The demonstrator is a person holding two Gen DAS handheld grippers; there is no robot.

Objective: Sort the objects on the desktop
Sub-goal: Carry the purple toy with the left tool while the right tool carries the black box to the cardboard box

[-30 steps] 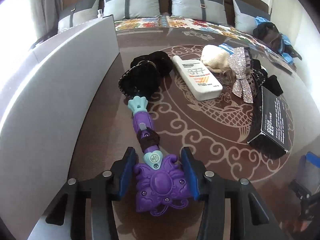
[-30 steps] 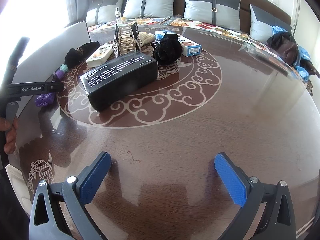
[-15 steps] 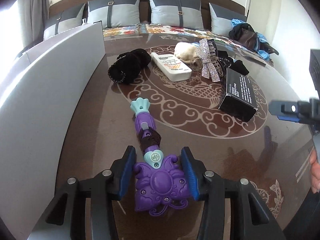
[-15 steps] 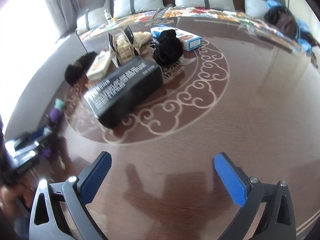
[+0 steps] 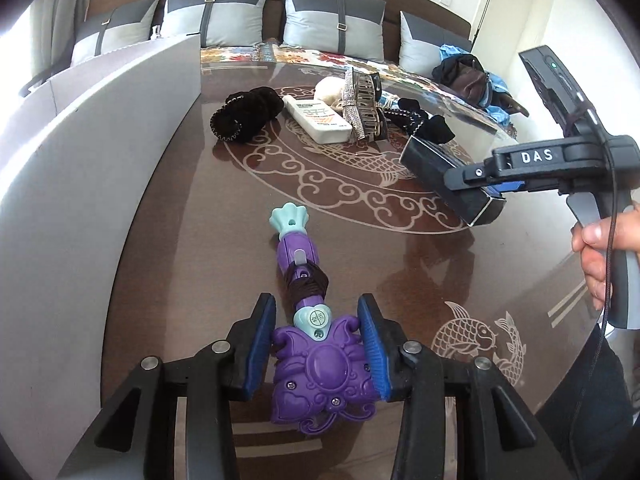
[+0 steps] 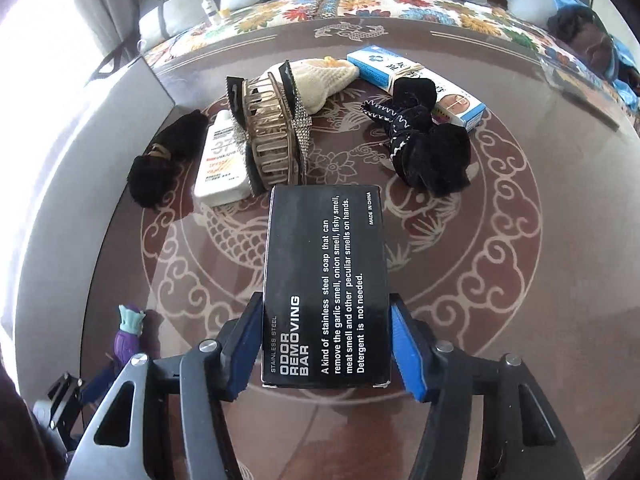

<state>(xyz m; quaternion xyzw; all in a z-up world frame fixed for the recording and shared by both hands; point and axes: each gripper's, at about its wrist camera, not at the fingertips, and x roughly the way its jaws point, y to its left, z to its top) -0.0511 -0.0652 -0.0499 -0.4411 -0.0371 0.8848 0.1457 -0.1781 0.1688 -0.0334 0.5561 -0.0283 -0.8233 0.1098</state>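
Observation:
A purple toy wand (image 5: 320,372) with a teal tip lies lengthwise on the dark glossy table (image 5: 208,240). My left gripper (image 5: 318,344) is closing, and its blue pads press the wand's ornate head from both sides. The wand's tip (image 6: 128,336) also shows low at the left of the right wrist view. A black "odor removing bar" box (image 6: 326,280) sits between the jaws of my right gripper (image 6: 326,344), which is closing with both pads against the box's long sides. In the left wrist view that black box (image 5: 432,164) hangs tilted from the gripper at the right.
Beyond the black box lie a white bottle (image 6: 220,160), a gold rhinestone hair claw (image 6: 272,136), a black fuzzy scrunchie (image 6: 160,168), a black bow (image 6: 424,148), a cream mesh pouch (image 6: 324,80) and a blue-white carton (image 6: 400,76). A grey bin wall (image 5: 100,160) runs along the left.
My right gripper has swung over to the black box and closed its wide-open jaws around it. My left gripper has drawn the purple wand back, away from the pile.

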